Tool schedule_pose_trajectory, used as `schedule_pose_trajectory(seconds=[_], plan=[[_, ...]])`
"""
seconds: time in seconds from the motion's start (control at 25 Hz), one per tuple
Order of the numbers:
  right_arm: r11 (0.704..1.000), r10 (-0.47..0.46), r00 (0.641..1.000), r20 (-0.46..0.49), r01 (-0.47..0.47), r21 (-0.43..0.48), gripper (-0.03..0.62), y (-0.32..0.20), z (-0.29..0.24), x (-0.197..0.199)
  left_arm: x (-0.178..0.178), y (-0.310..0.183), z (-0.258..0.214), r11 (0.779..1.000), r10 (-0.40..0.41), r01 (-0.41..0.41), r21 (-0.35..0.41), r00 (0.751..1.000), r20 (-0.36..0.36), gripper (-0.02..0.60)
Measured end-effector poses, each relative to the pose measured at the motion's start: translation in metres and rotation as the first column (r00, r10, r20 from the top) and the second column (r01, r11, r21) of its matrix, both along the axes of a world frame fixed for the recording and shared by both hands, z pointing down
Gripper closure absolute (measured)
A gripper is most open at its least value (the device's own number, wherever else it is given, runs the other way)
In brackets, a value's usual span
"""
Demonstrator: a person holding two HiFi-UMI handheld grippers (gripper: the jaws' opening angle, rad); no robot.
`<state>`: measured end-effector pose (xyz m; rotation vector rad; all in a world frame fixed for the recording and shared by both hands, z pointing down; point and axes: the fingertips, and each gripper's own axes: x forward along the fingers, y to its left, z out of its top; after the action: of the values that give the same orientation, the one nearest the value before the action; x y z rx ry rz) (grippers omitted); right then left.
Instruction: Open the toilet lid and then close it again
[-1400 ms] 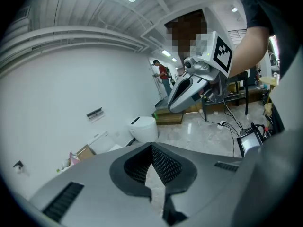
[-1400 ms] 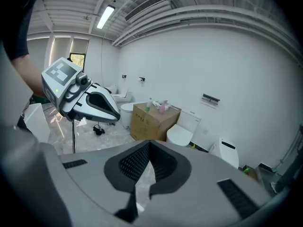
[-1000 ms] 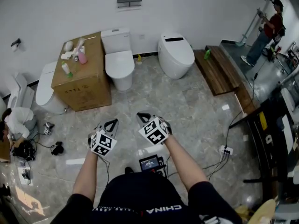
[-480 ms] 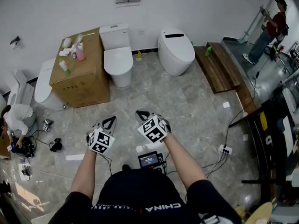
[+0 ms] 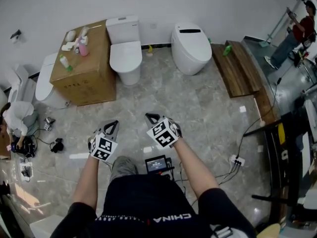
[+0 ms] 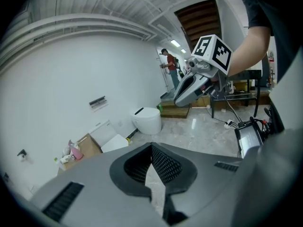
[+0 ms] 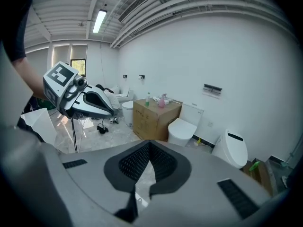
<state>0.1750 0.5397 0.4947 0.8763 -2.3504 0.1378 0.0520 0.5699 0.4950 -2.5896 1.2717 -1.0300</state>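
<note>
Head view: a person stands on the grey tiled floor (image 5: pixel 198 108) with both forearms held out in front, well apart from a row of toilets along the white wall
Left gripper (image 5: pixel 113 126): jaws pressed together with nothing between them, aimed ahead and somewhat down
Right gripper (image 5: pixel 151 118): likewise closed and empty, just beside the left one and tilted much the same way
Why held so: my reading is that both tools are carried in a ready pose because nothing is within reach yet; closed tips could also nudge a lid edge upward
Tank toilet (image 5: pixel 125 58): almost straight ahead, lid down, just beside the cardboard box (image 5: pixel 85 71) on the person's left
Tankless toilet (image 5: pixel 190 48): to the right of it, lid also down, near the wooden platform (image 5: pixel 237 68)
Third toilet (image 5: pixel 46 86): half hidden behind the box
Which one is meant: cannot tell – the tank toilet lies most nearly in line with the grippers
Long axis: each toilet runs from the wall out into the room, so the tank toilet's bowl front points toward the person and the tankless one lies roughly parallel to it
Lid hinge: at the wall end, so the free edge faces the person – judged the side to lift from
Stage: lid not yet opened, the grippers well short of any toilet
</note>
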Motion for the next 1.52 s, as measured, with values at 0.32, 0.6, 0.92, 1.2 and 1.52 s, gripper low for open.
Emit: schedule_pose_trajectory(seconds=[0.32,0.6,0.92,1.2,1.52], plan=[[0.998,0.051,0.998,-0.023,-0.052,-0.038,0.582,-0.081,0.024,-0.013,-0.023,-0.085,0.019,1.000,0.020,-0.021,-0.021,0.999,-0.035,0.572],[0.990,0.129,0.991,-0.038,-0.131,-0.043,0.582,-0.177,0.013,-0.056,-0.070,-0.183,0.018,0.995,0.089,-0.091,-0.034,0.995,-0.051,0.572],[0.985,0.168,0.985,-0.041,-0.170,-0.032,0.582,-0.263,0.004,-0.107,-0.118,-0.270,0.015,0.991,0.130,-0.132,-0.026,0.989,-0.070,0.572],[0.985,0.161,0.986,-0.051,-0.163,-0.050,0.582,-0.309,0.017,-0.120,-0.126,-0.314,0.028,0.990,0.128,-0.132,-0.047,0.988,-0.082,0.572],[0.994,0.090,0.996,-0.020,-0.091,-0.061,0.580,-0.401,0.034,-0.126,-0.121,-0.401,0.044,0.995,0.076,-0.081,-0.065,0.995,-0.067,0.572]])
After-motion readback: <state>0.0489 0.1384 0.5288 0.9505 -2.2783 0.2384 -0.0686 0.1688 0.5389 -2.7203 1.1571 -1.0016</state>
